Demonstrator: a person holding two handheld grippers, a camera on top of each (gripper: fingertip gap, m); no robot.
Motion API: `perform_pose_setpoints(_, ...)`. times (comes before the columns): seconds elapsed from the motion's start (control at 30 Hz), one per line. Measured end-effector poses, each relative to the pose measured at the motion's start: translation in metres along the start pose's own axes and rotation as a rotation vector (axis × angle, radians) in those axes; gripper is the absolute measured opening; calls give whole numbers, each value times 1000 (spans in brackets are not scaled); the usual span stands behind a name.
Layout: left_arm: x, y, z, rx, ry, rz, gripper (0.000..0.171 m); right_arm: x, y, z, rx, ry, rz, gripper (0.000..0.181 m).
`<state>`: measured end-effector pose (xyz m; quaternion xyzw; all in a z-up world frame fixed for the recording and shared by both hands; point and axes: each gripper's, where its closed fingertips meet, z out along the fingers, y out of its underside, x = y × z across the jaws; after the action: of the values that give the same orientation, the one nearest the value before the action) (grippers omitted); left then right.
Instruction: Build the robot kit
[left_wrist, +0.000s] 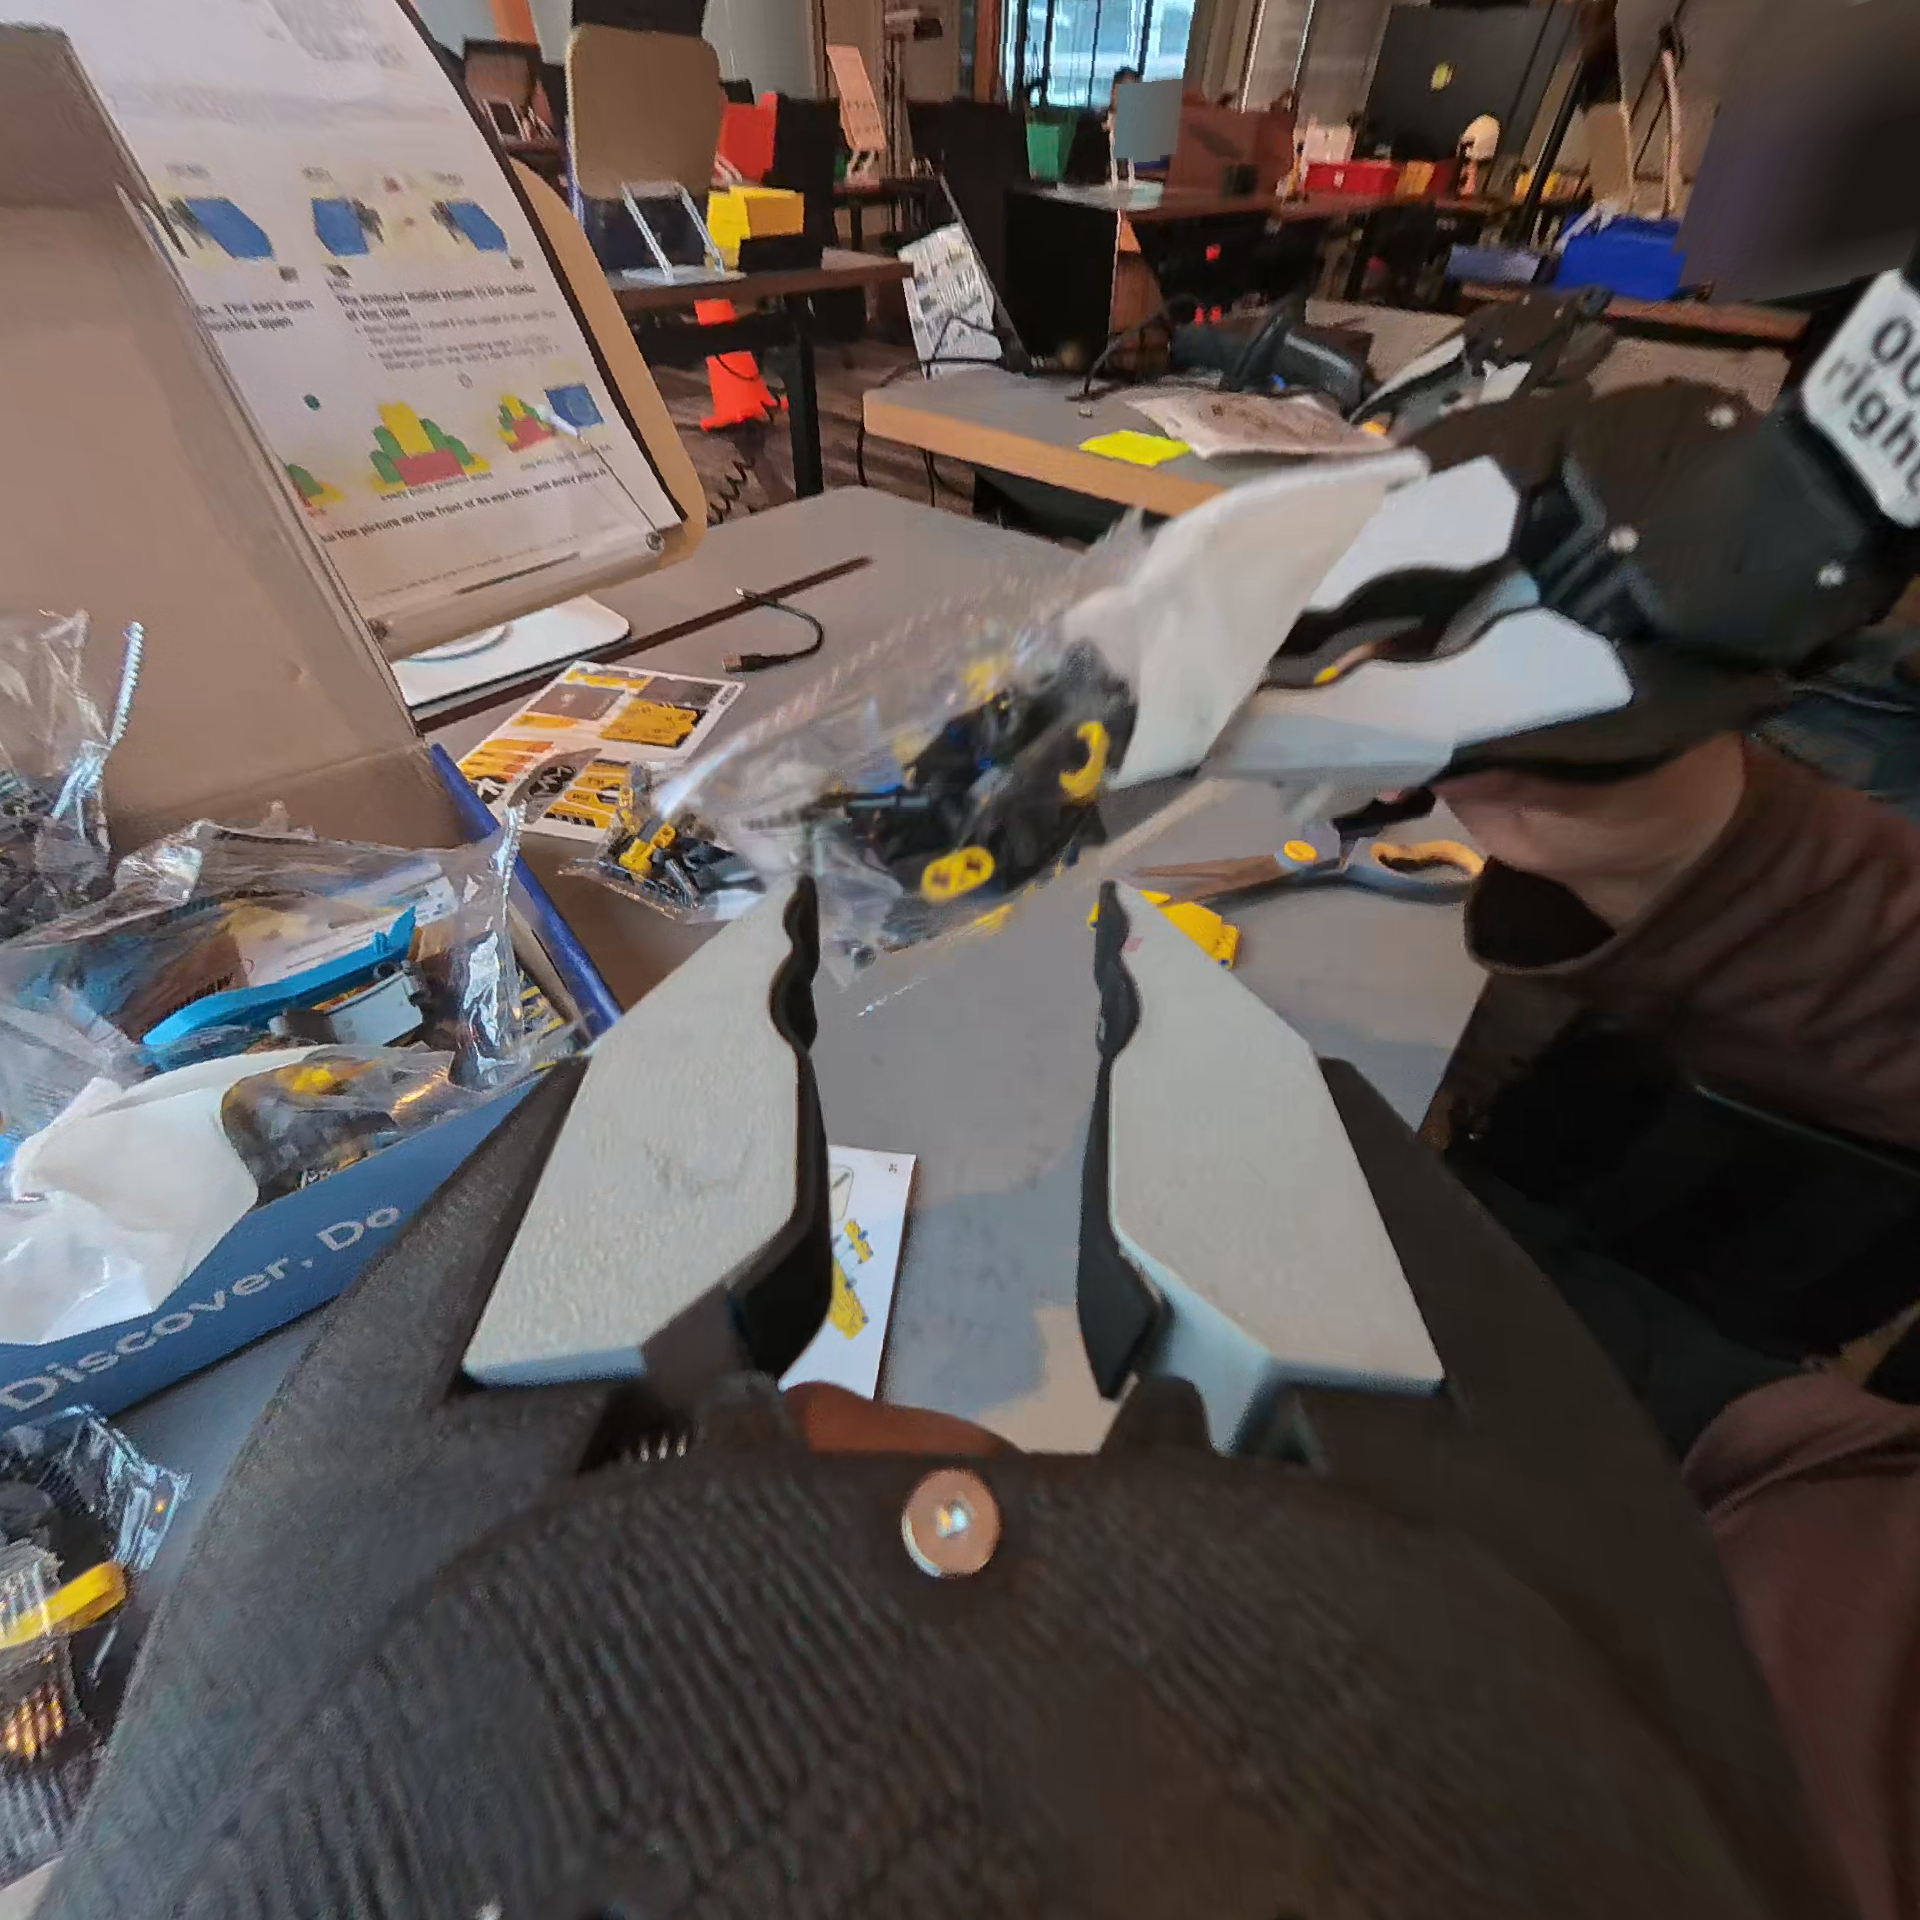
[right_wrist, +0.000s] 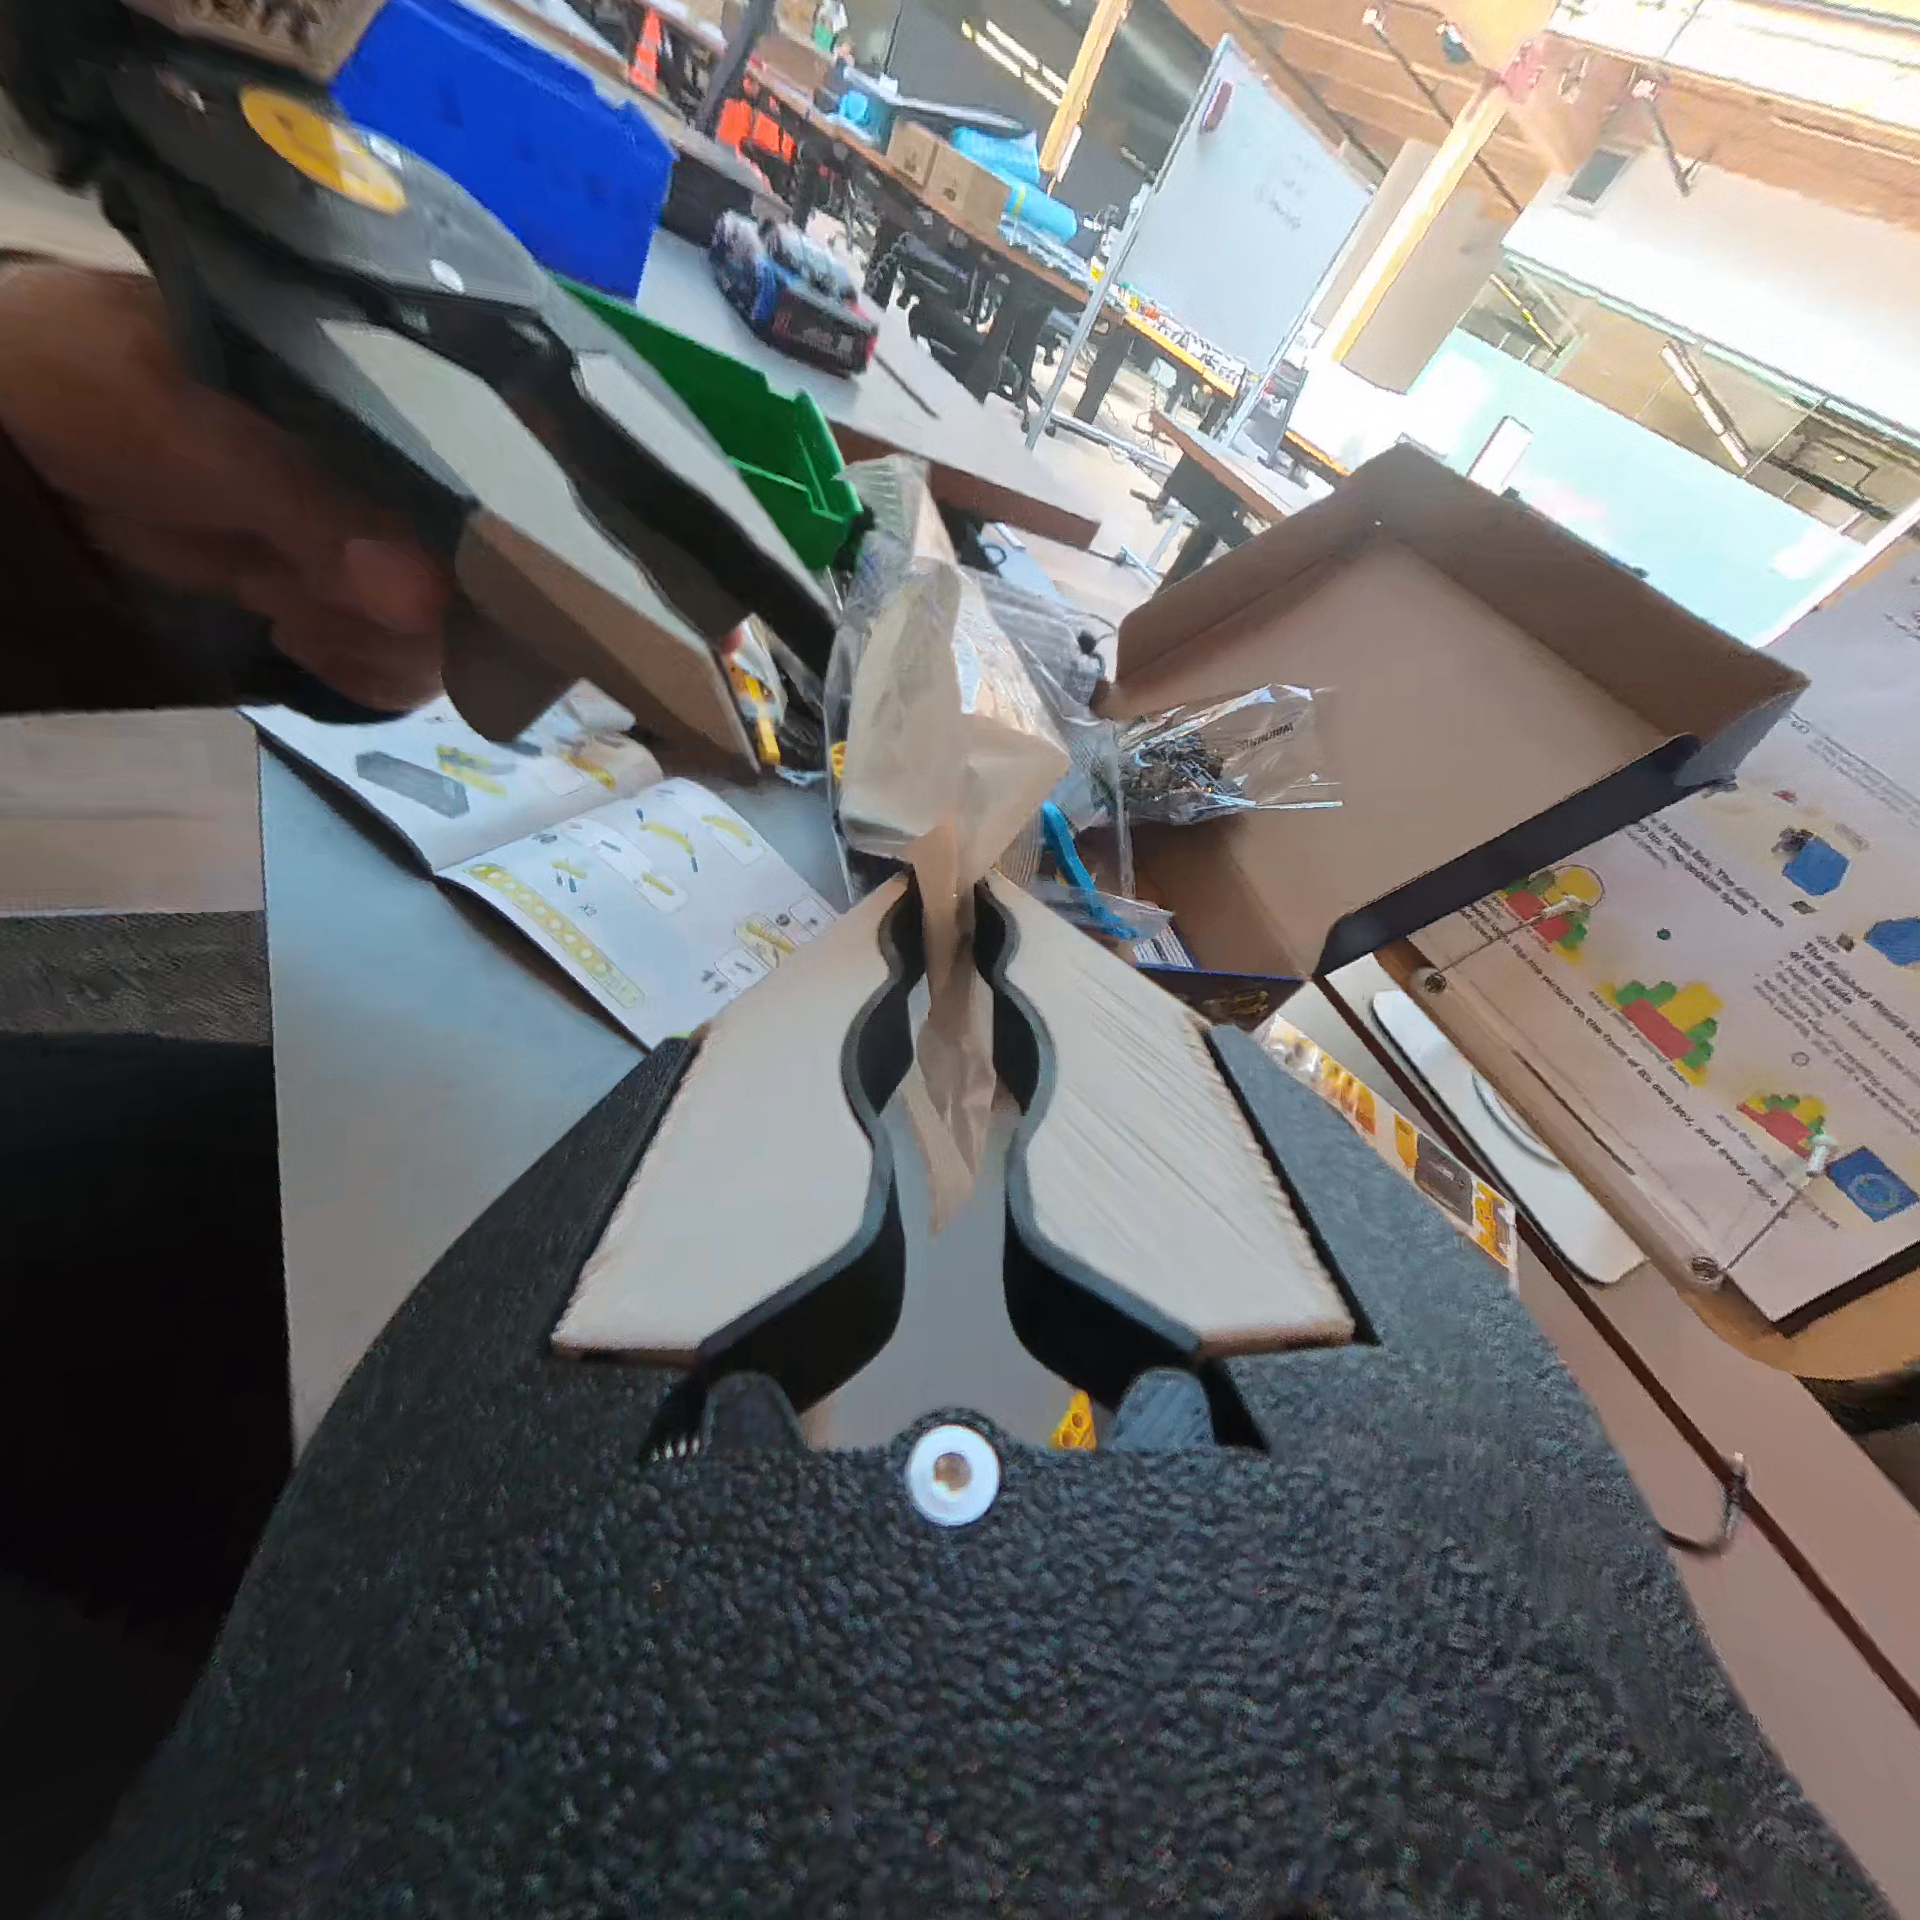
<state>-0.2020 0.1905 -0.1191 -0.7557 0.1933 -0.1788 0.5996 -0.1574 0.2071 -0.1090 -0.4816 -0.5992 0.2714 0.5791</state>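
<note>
Right gripper (right_wrist: 945, 904) pinched tight on the white paper end of a clear plastic bag (left_wrist: 935, 790), fingers nearly together with the paper strip running down between them; in the left wrist view the same gripper comes in from 2 o'clock and the bag hangs off its tips in the air, full of black and yellow building parts, blurred. Left gripper (left_wrist: 951, 914) spread wide, nothing between its fingers, tips just under and beside the bag's lower edge; contact can't be told. Grey table (left_wrist: 966, 1091) below. Open cardboard box (left_wrist: 208, 582) with a blue front wall at 9 o'clock of the left gripper, packed with more clear parts bags, lid flap standing up. Sticker sheet (left_wrist: 597, 743) flat on the table at 11 o'clock, and a small bag of yellow and black parts (left_wrist: 665, 852) lies just in front of it. Scissors (left_wrist: 1320, 862) with yellow-grey handles at 2 o'clock on the table, under the right gripper. Loose yellow piece (left_wrist: 1205, 925) beside them. Open instruction booklet (right_wrist: 582, 862) lies at 10 o'clock of the right gripper, under the left gripper. Upright printed display board (left_wrist: 416, 312) behind the box, black cable (left_wrist: 779, 634) on the table near its foot. A hand (left_wrist: 1590, 821) grips the right gripper's handle, brown sleeve (left_wrist: 1766, 935) behind it.
</note>
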Motion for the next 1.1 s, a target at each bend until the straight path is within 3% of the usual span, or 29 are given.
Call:
perform_pose_setpoints(0.13,7,-6,3,48,17,-51,65,-25,0,8,-19,-38,-134,7)
perform_pose_setpoints(0.3,16,-9,2,85,102,-83,47,-37,-3,7,-40,-21,-292,7)
perform_pose_setpoints(0.47,18,-11,-4,42,62,12,53,-32,1,2,-106,18,-414,7)
perform_pose_setpoints(0.6,25,-19,-9,72,84,-18,51,-37,-7,0,-75,-1,-407,7)
perform_pose_setpoints(0.67,30,-20,-8,90,127,-47,45,-46,-6,0,-82,-21,-475,7)
perform_pose_setpoints(0.8,36,-15,-5,107,208,-51,16,-56,-3,-1,-125,-26,-596,7)
perform_pose_setpoints(0.97,45,-9,-9,114,328,-17,0,-58,0,-6,-112,-96,-543,8)
perform_pose_setpoints(1.1,59,-6,-21,148,471,53,0,-68,-9,-26,-17,-311,-325,12)
